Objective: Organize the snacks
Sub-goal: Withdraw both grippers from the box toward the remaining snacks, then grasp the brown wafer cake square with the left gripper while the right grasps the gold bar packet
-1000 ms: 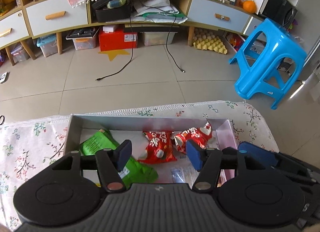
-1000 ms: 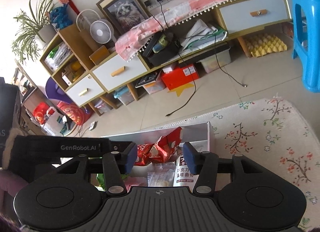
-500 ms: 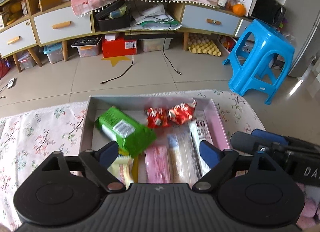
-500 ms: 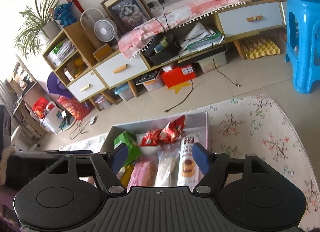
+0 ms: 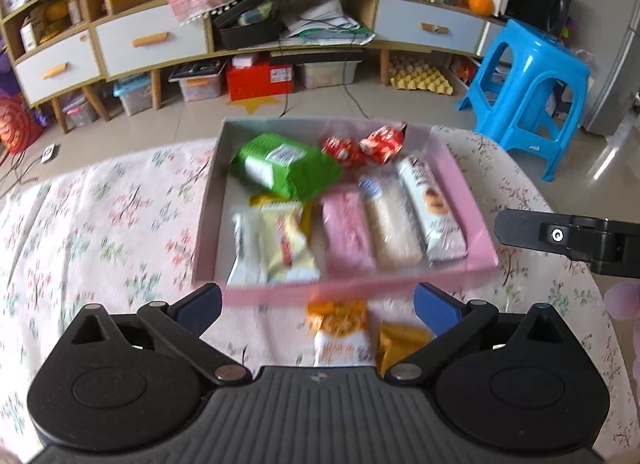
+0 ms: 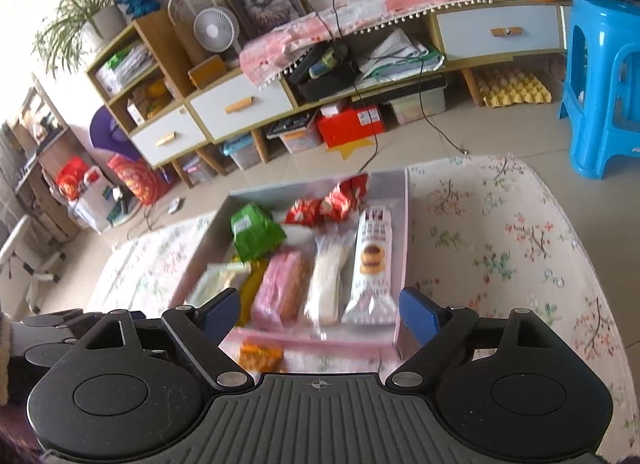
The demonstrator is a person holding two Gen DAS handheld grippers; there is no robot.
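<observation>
A pink-rimmed box [image 5: 464, 187] [image 6: 402, 264] on the flowered cloth holds several snacks: a green pack [image 5: 288, 165] [image 6: 254, 229], two red packs [image 5: 362, 145] [image 6: 328, 203], a pink bar [image 5: 346, 229], a pale bar [image 5: 390, 221], a white cookie pack [image 5: 432, 209] [image 6: 372, 264] and yellow-white packs [image 5: 280, 240]. An orange-white pack [image 5: 340, 330] [image 6: 260, 356] and a yellow pack [image 5: 400, 344] lie on the cloth in front of the box. My left gripper [image 5: 318, 304] is open and empty above them. My right gripper [image 6: 320, 310] is open and empty over the box's near edge.
The flowered tablecloth [image 5: 100, 223] covers the table. A blue plastic stool [image 5: 528, 75] stands on the floor beyond the right corner. A low cabinet [image 5: 152, 39] with drawers, storage boxes and cables lines the far wall. The right gripper's body [image 5: 568, 240] shows in the left wrist view.
Both grippers pulled back and up from the box and opened wider. The whole box and the two packs in front of it came into view.
</observation>
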